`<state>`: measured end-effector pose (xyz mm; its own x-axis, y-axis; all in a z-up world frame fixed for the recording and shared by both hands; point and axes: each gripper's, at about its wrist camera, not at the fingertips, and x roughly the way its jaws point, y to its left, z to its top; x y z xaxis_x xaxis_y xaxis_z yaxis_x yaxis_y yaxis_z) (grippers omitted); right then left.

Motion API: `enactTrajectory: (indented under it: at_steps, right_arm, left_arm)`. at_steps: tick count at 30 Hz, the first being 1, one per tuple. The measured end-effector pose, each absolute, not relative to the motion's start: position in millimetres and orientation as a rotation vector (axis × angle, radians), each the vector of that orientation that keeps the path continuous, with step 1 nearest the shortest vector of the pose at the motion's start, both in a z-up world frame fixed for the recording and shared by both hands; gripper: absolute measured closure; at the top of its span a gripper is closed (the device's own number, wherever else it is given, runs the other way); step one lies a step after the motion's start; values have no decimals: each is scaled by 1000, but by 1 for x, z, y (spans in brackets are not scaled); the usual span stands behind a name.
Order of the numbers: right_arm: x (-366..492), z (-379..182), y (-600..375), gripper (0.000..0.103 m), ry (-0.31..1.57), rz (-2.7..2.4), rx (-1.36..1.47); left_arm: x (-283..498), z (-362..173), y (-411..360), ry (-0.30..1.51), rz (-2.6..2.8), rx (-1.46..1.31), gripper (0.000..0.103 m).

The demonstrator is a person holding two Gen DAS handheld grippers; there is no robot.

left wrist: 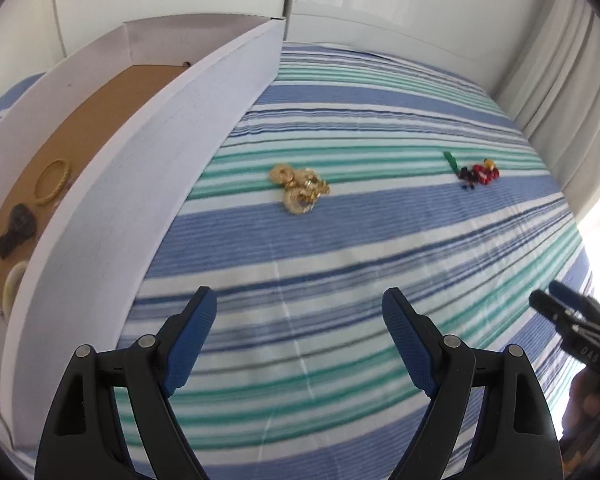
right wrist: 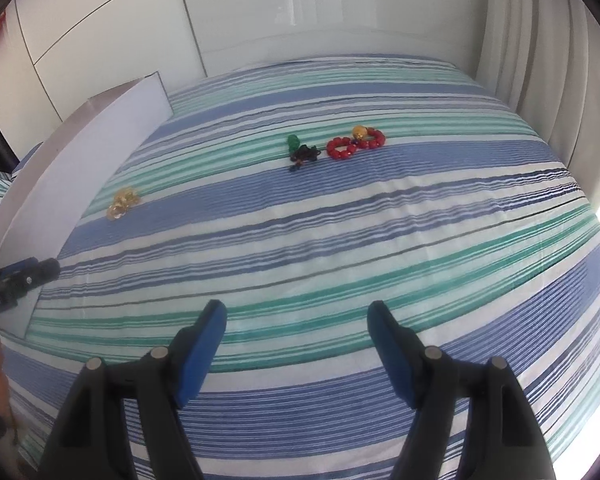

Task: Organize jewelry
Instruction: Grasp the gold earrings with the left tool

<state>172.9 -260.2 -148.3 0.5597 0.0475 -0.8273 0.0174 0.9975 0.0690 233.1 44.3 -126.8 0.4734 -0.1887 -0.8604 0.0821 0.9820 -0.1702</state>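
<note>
Blue pads: textured rubber on black plastic arms; left gripper [left wrist: 298, 320] spread wide, holding nothing, above the striped sheet [left wrist: 340, 264].
Right gripper [right wrist: 296, 328]: same build, likewise spread and unloaded over the sheet.
Sheet: woven cloth in blue, green and white bands, faintly creased.
Gold jewelry [left wrist: 300, 190]: tangled heap of round pieces on the sheet, just right of the box wall [left wrist: 112, 216].
Red beads [right wrist: 356, 143]: looped strand with a gold ball, touching a dark cluster [right wrist: 304, 154] with a green piece.
Box: white card walls, brown floor; inside, a twisted gold bangle [left wrist: 53, 181], a dark lumpy piece [left wrist: 17, 230], and a pale ring [left wrist: 14, 286] cut off by the wall.
Open room: bare sheet between both grippers and the jewelry.
</note>
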Motion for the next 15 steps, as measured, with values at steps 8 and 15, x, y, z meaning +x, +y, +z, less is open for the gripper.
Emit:
enactTrajectory:
  at_steps: [8,15]
  right_arm:
    - [191,-147,-266,29,974,42,67]
    - [252,-143,-310,28,928,32,118]
  left_arm:
    - [321,-171,18,1120,-129,-40,18]
    - [337,-185,8,1108,-106,40,18]
